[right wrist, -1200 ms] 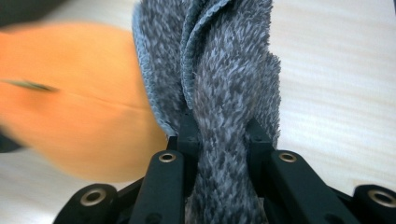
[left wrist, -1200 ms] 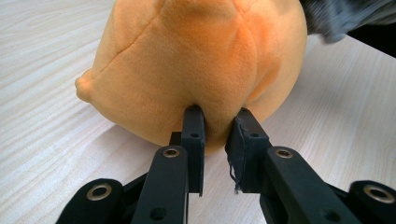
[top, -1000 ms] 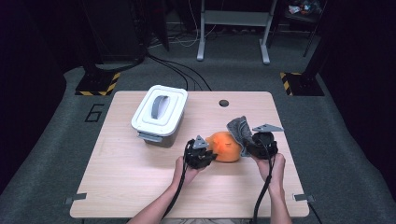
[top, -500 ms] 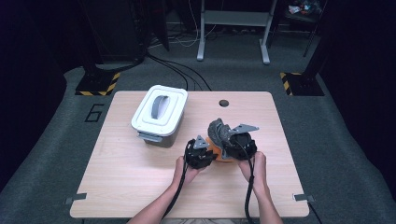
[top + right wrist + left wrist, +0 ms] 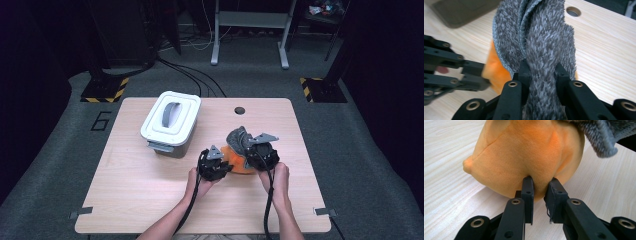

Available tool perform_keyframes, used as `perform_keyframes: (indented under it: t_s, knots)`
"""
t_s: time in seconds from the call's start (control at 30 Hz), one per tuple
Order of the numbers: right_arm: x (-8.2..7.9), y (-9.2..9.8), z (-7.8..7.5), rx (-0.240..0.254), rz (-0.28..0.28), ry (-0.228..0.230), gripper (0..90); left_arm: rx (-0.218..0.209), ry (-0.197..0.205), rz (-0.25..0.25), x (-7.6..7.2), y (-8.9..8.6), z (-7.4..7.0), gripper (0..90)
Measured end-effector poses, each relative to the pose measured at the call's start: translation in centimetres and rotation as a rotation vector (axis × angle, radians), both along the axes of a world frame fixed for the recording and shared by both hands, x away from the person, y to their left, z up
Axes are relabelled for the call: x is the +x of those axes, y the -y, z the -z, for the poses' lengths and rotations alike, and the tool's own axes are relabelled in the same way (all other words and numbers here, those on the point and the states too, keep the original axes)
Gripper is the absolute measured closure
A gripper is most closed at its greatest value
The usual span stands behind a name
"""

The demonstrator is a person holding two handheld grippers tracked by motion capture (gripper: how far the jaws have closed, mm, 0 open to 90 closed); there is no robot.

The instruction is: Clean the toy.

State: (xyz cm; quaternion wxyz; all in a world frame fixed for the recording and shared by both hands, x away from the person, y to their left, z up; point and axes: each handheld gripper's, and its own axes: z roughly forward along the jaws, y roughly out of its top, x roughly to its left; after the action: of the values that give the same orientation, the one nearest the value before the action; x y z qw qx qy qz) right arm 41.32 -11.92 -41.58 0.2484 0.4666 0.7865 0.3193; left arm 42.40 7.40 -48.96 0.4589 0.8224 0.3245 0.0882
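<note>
My left gripper (image 5: pixel 539 185) pinches fold of round orange plush toy (image 5: pixel 524 155), resting mid-table on pale wooden table (image 5: pixel 130 195). My right gripper (image 5: pixel 541 70) clamped on fuzzy grey cloth (image 5: pixel 544 37), draped over toy's top. White lidded bin (image 5: pixel 171 122) stands well apart.

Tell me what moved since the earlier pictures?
The right hand-held gripper, clamped on the grey fuzzy cloth, slid left across the table, bringing the cloth over the orange plush toy. The left hand-held gripper kept its pinch on the toy in the same spot, and the white lidded bin did not move.
</note>
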Motion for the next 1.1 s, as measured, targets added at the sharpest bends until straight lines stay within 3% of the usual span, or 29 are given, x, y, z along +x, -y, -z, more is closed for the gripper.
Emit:
perform_keyframes:
  t_s: [0.43, 0.73, 1.1]
  knots:
    - [1.1, 3.4, 1.4, 0.026, 0.096, -0.032, 73.7, -0.003, 0.001, 0.003, 0.0, 0.0, 0.0, 77.0]
    - [2.1, 5.3, 3.3, 0.050, 0.161, -0.093, 73.6, -0.004, -0.002, 0.004, 0.1, 0.0, 0.1, 77.0]
    - [3.4, 6.5, 5.9, 0.058, 0.199, -0.164, 73.2, -0.003, 0.001, 0.002, 0.2, -0.1, 0.1, 77.0]
